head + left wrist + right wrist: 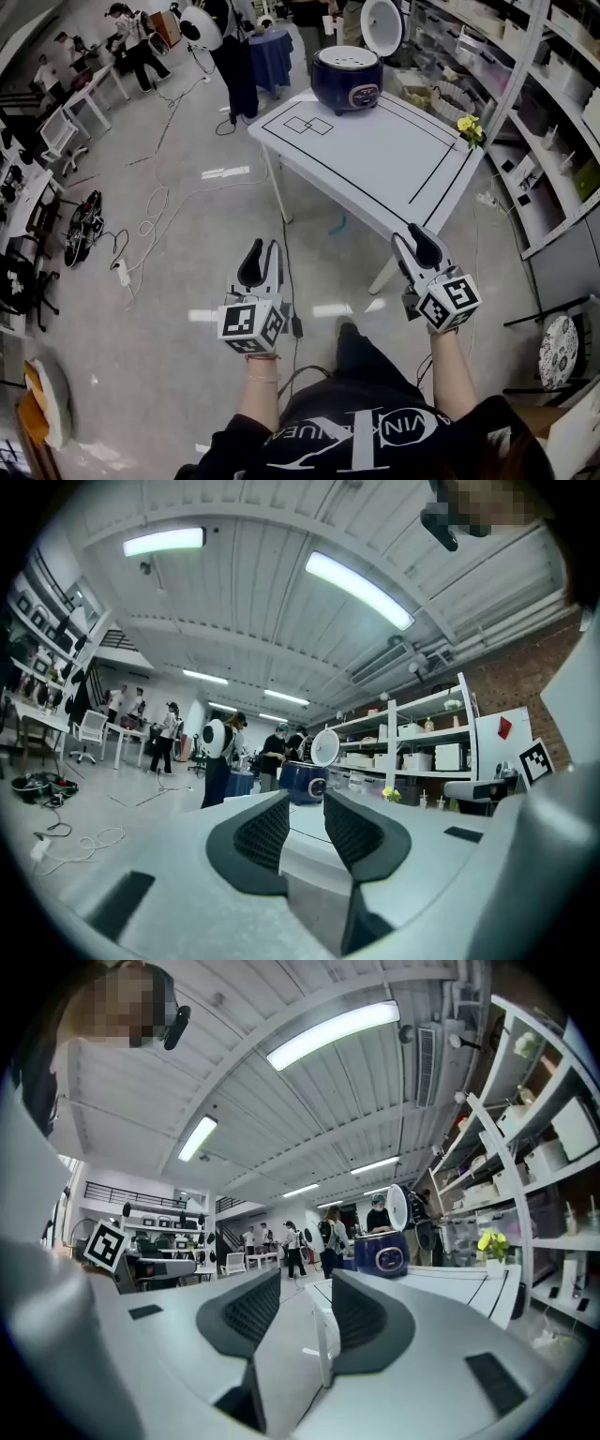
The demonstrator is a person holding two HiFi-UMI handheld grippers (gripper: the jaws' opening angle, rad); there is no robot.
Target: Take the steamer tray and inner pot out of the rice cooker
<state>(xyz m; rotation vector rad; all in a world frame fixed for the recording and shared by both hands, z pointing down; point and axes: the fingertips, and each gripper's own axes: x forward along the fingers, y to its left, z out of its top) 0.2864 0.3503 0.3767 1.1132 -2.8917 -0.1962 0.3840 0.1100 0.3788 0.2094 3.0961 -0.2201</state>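
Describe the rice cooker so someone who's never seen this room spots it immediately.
Find the white table marked with black lines, beside the storage shelves. At its far edge stands the rice cooker: a round dark blue body with its white lid flipped up, unlike the small yellow flowers nearby.

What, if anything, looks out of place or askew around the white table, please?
Nothing stands out. The rice cooker sits upright at the far corner of the table, lid raised; loose cables trail on the floor.

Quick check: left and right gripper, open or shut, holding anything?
Left gripper: open, nothing between the jaws.
Right gripper: open, nothing between the jaws.
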